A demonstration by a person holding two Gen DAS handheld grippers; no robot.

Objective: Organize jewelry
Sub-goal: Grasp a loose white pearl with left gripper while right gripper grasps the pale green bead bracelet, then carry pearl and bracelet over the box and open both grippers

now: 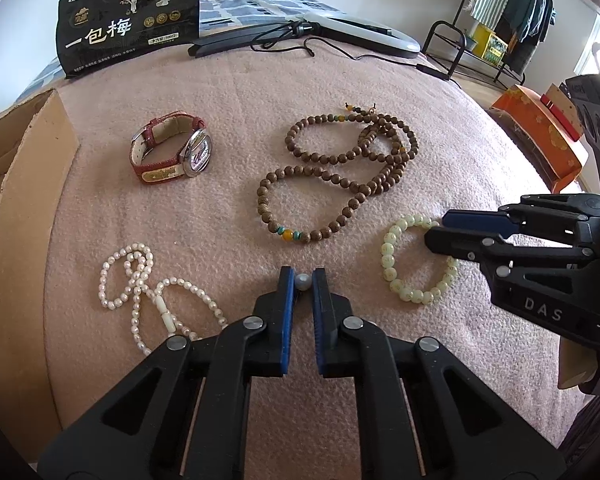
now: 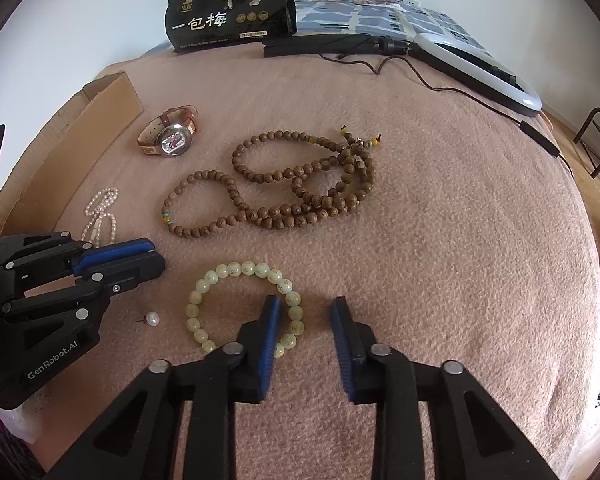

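Note:
On the pink blanket (image 1: 228,92) lie a red-strap watch (image 1: 172,148), a long brown bead necklace (image 1: 336,172), a white pearl strand (image 1: 148,292) and a pale green bead bracelet (image 1: 416,260). A single pearl earring (image 1: 303,282) appears between my left gripper's (image 1: 303,280) tips; in the right wrist view the pearl (image 2: 152,317) lies on the blanket below that gripper (image 2: 156,256), apart from it. Its jaws stand narrowly apart. My right gripper (image 2: 305,312) is open, its left finger inside the green bracelet (image 2: 244,308), straddling the bracelet's right side.
A cardboard box (image 1: 24,184) lies along the left edge. A black snack bag (image 1: 128,20), a ring light (image 1: 364,32) with cable and folded bedding stand at the back. An orange box (image 1: 540,136) sits at the right edge.

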